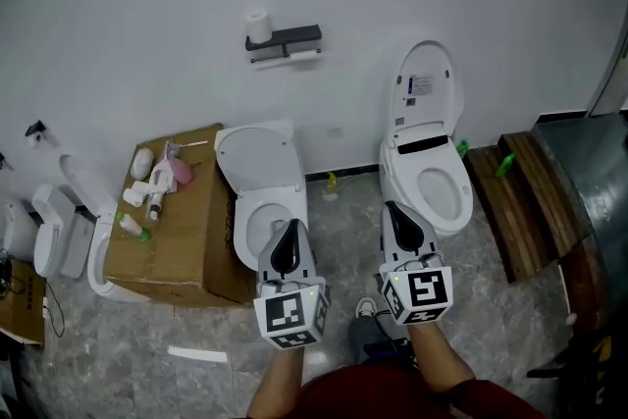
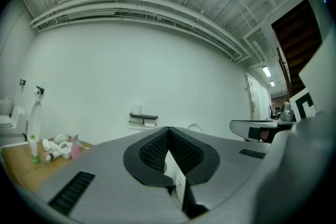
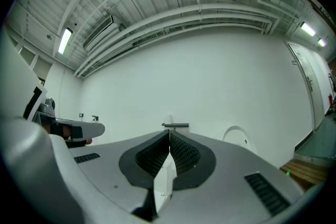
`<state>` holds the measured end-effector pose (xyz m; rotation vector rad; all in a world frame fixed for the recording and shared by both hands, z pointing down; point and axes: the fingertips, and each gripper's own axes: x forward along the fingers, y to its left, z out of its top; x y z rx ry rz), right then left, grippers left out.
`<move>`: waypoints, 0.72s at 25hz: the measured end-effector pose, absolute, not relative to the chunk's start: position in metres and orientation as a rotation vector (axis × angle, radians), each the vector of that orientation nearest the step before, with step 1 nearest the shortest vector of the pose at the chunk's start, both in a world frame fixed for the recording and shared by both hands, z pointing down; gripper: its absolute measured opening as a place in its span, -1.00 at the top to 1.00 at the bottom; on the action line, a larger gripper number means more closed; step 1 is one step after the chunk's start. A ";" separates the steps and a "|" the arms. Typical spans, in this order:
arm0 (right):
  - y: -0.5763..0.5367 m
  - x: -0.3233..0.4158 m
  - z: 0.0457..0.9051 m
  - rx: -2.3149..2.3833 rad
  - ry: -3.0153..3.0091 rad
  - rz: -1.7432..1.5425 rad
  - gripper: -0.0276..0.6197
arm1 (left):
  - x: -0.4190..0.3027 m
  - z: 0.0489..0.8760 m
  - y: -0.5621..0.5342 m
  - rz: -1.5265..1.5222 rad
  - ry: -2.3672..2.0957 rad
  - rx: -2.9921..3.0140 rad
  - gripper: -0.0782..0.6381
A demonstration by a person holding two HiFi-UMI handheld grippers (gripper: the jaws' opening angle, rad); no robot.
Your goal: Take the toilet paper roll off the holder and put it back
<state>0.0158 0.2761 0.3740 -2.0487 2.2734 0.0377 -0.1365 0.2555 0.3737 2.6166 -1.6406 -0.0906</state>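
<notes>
Black wall-mounted holder (image 1: pixel 287 41), white toilet paper roll (image 1: pixel 258 26) upright atop its left end, left gripper (image 1: pixel 288 229) and right gripper (image 1: pixel 393 209) well below it

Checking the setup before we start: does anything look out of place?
The toilet paper roll stands upright on top of the wall holder, not hung on it, and bottles lie tipped over on the cardboard box.

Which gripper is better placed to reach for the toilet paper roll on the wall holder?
Probably left. In the head view the left gripper stands almost straight below the holder with the toilet paper roll; the right gripper is off to the side. Both are shut and empty.
</notes>
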 end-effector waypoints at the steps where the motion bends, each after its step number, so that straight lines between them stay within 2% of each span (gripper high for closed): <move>1: 0.262 0.021 0.375 -2.045 2.278 0.038 0.86 | -0.131 0.374 0.241 -0.092 -1.648 2.614 0.76; 18: 0.039 0.124 0.362 -1.950 2.338 0.016 0.86 | -0.025 0.353 0.023 -0.084 -1.753 2.577 0.76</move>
